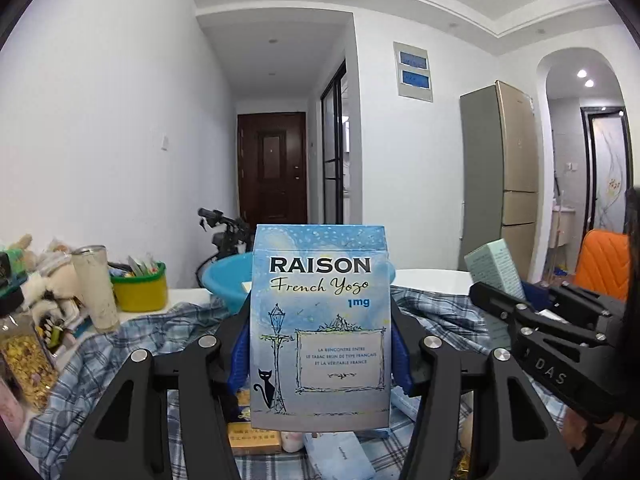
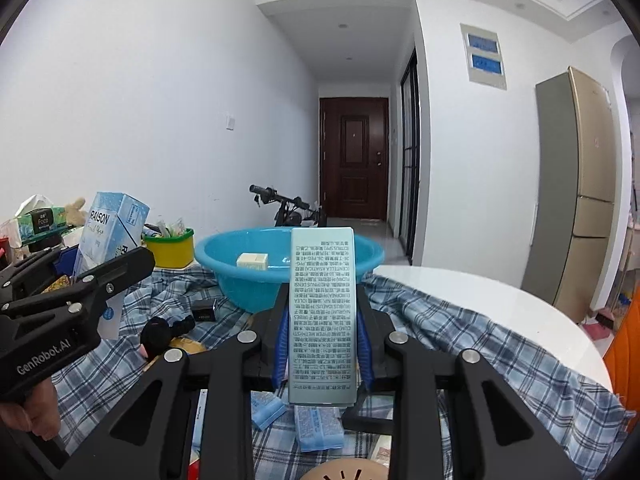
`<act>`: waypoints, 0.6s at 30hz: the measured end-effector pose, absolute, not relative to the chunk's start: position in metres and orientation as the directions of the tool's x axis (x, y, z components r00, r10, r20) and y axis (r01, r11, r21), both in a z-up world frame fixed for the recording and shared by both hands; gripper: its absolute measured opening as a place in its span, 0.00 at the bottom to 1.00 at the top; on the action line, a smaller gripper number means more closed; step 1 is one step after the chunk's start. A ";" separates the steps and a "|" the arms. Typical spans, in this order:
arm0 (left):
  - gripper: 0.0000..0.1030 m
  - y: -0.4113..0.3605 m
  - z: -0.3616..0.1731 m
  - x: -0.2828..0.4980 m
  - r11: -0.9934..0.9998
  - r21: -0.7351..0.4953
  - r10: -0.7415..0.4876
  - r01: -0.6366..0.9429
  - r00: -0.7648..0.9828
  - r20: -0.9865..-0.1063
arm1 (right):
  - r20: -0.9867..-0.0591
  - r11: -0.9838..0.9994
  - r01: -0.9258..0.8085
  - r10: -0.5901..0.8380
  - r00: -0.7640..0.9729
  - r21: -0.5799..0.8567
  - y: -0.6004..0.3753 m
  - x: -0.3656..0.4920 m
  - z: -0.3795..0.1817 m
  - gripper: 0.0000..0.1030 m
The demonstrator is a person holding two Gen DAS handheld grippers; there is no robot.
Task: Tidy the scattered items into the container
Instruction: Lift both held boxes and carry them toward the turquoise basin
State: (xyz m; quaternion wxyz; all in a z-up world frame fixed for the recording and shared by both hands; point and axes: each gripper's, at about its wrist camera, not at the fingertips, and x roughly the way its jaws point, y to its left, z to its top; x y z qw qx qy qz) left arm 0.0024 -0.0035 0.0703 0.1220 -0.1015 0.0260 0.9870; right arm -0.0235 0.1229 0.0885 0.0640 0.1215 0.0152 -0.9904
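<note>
Left wrist view: my left gripper [image 1: 320, 344] pinches a blue cigarette pack [image 1: 320, 328] upright betw its blue pads, printed front facing the cam, held up above the checked cloth [image 1: 168, 320]; right wrist view: my right gripper [image 2: 322, 340] is pressed tight on a tall pale green box [image 2: 322, 312], standing upright w/ its text upside down; both grippers sit side by side, each showing in the other's view; the blue basin [image 2: 256, 280] sits on the cloth just beyond the green box, w/ a small cream box [image 2: 252, 261] lying inside it; a yellow tub [image 2: 170, 250] w/ a green rim stands left of the basin, stuffed w/ packets; more blue packets [image 2: 318, 428] lie on the cloth under my right gripper; a black item [image 2: 164, 332] lies on the cloth left of it, can't tell what it is; a white tumbler [image 1: 98, 284] stands at the left near the tub; my hand [image 2: 28, 412] shows at the lower left edge of the right wrist view, gripping the left tool's handle.
</note>
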 end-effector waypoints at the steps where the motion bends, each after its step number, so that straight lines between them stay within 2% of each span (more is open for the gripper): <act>1: 0.56 -0.003 0.071 0.003 -0.970 0.034 0.231 -0.243 -0.951 -0.204 | -0.242 -0.991 0.133 -0.126 -0.962 -0.012 0.123 -0.023 0.089 0.26; 7: 0.56 0.000 0.073 0.010 -0.971 0.047 0.221 -0.233 -0.959 -0.179 | -0.237 -0.990 0.139 -0.133 -0.962 -0.009 0.125 -0.027 0.091 0.26; 18: 0.56 0.003 0.073 0.011 -0.968 0.052 0.229 -0.244 -0.952 -0.203 | -0.227 -0.990 0.143 -0.138 -0.964 -0.007 0.124 -0.023 0.093 0.26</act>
